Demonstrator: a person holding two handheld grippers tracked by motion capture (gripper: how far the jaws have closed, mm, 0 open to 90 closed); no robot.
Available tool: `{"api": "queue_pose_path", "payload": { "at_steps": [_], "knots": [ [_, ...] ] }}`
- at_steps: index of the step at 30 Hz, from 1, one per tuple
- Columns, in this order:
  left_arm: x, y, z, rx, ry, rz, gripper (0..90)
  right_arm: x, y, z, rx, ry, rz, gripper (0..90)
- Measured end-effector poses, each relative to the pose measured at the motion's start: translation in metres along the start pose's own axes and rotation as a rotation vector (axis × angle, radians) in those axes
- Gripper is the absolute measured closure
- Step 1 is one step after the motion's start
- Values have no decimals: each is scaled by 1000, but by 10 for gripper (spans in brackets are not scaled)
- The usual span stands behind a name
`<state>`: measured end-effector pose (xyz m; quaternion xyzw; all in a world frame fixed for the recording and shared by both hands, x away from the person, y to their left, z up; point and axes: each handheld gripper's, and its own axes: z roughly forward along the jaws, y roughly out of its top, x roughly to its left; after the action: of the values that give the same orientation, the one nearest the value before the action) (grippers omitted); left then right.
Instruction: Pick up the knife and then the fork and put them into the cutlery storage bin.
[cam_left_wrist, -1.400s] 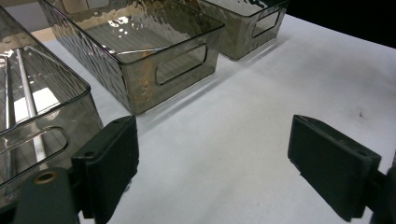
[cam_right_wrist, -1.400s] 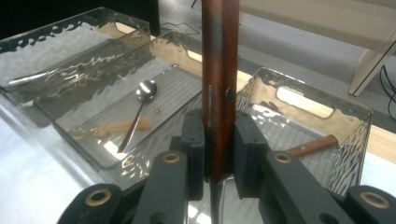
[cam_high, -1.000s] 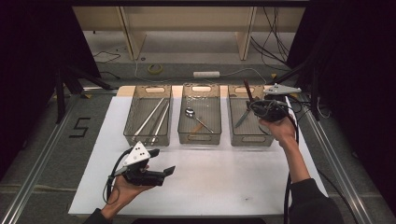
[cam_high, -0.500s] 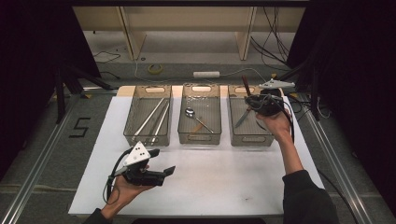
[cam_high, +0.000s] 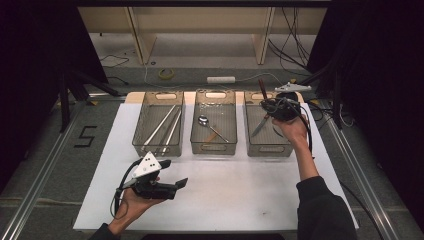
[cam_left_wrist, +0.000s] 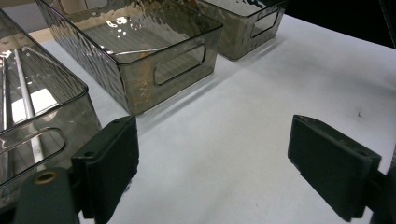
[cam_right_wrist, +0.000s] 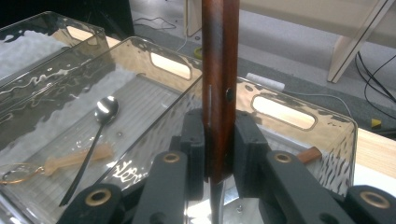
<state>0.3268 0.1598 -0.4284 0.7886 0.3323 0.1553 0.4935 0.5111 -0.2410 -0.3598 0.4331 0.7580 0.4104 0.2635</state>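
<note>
Dark wood: the knife handle is clamped upright between your right gripper pads, blade angled down into the right bin. Stiff, top-heavy, smooth; hold near the rivet. Lower frame: left gripper wide, empty, over open white mat. Mind bin walls; spoon lies next door.

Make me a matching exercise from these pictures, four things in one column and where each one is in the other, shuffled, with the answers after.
Things
1. knife
2. spoon
3. metal rods
4. left gripper

Places
A. in the middle bin
B. over the white mat, jaws open and holding nothing
C. in the left bin
D. clamped by its wooden handle in the right gripper, blade down in the right bin

Pairs: 1-D, 2-A, 3-C, 4-B
</note>
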Motion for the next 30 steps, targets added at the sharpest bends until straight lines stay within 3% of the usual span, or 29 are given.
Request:
{"api": "queue_pose_path", "payload": {
  "at_steps": [15,30],
  "knots": [
    [0,0,-1,-5,1,3,160,-6,-6,16,36,-31,25,776],
    [-1,0,-1,-7,2,4,160,-8,-24,28,93,-45,37,775]
  ]
}}
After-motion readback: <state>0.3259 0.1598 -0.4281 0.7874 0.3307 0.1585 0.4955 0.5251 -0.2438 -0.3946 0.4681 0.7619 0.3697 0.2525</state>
